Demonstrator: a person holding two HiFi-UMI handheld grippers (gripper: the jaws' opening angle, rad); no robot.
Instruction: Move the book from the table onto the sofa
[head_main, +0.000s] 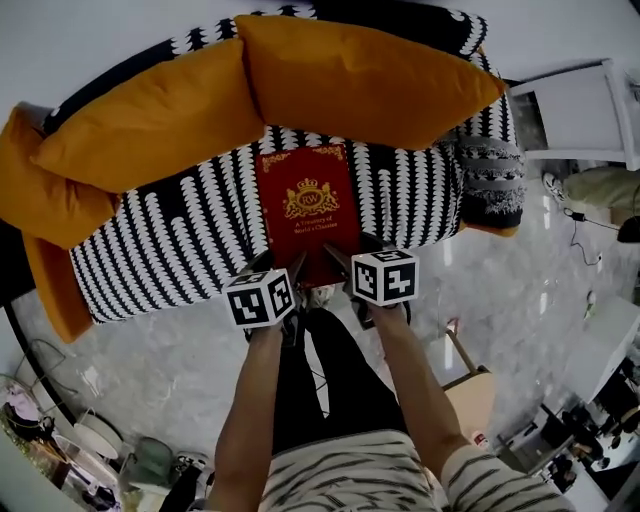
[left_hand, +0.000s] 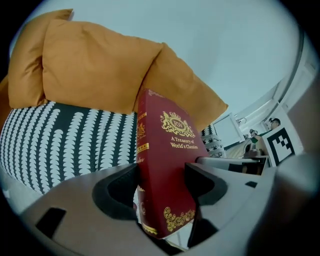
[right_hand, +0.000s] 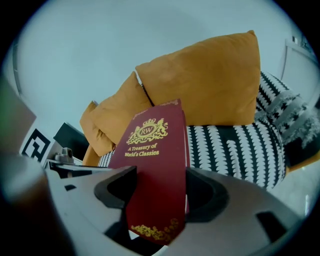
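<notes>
1. Over the sofa's seat, the red book is held cover up. Its near end reaches the sofa's front edge, and its far end stops short of the orange cushions at the sofa's back. I cannot tell whether its underside already touches the seat.
2. The left tool pinches the book's near end on the spine side, with one jaw on the cover and one underneath. The right tool pinches the same end on the page side. Both sit at the sofa's front edge.
3. Risks, as I judge them:
   - Only the near end is gripped, so the rest of the book hangs out over the sofa. A slack pinch would let the far end droop or let the book slip out.
   - Letting go while the near end overhangs the sofa's front edge could tip the book onto the grey floor in front of the sofa.
   - If one tool spreads before the other, the book would pivot and land skewed.
4. The book's long axis runs from the sofa's front edge toward its back. The head of the book, with the crest above the title, points at the back cushions, and the foot points at the person. The spine faces the sofa's end on the person's left.
5. The patterned sofa is soft, so I judge the book should be set well back from its front edge before release.
</notes>
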